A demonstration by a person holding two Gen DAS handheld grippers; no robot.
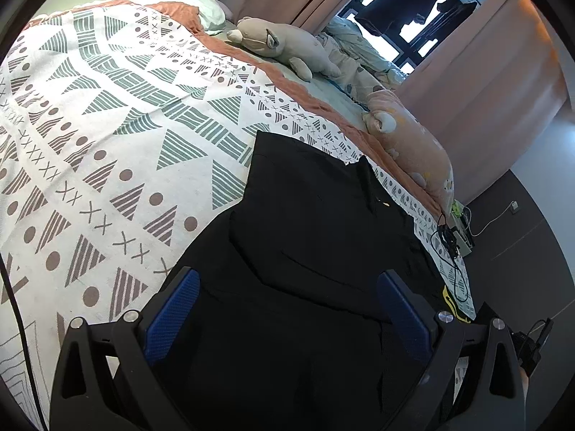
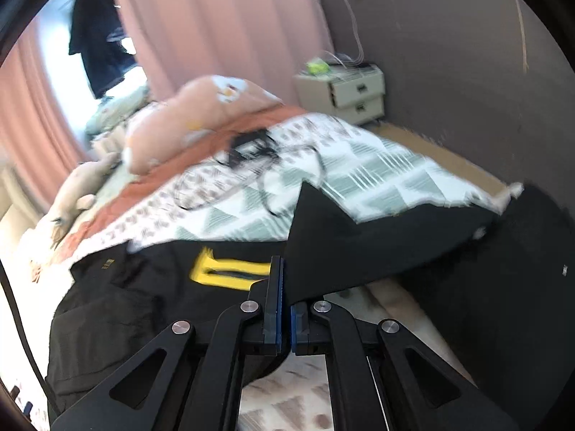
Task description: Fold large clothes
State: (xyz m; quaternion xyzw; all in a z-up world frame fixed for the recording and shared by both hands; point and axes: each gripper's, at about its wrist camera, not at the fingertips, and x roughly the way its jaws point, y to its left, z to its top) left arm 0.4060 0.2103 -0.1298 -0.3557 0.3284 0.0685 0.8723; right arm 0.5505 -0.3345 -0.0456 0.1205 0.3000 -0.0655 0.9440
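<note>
A large black garment (image 1: 316, 237) lies on the patterned bedspread (image 1: 107, 125). My left gripper (image 1: 287, 287) is open, its blue pads (image 1: 172, 316) spread wide just above the garment, holding nothing. In the right wrist view the same black garment (image 2: 118, 312) shows a yellow mark (image 2: 230, 269). My right gripper (image 2: 286, 283) is shut on a fold of the black garment (image 2: 359, 248) and holds it lifted off the bed. This view is blurred by motion.
A beige plush toy (image 1: 284, 46) and a pink pillow (image 1: 413, 143) lie along the far side of the bed. A black cable (image 1: 449, 251) lies near the bed edge. A nightstand (image 2: 345, 93) stands by the dark wall. Pink curtains (image 2: 215, 25) hang behind.
</note>
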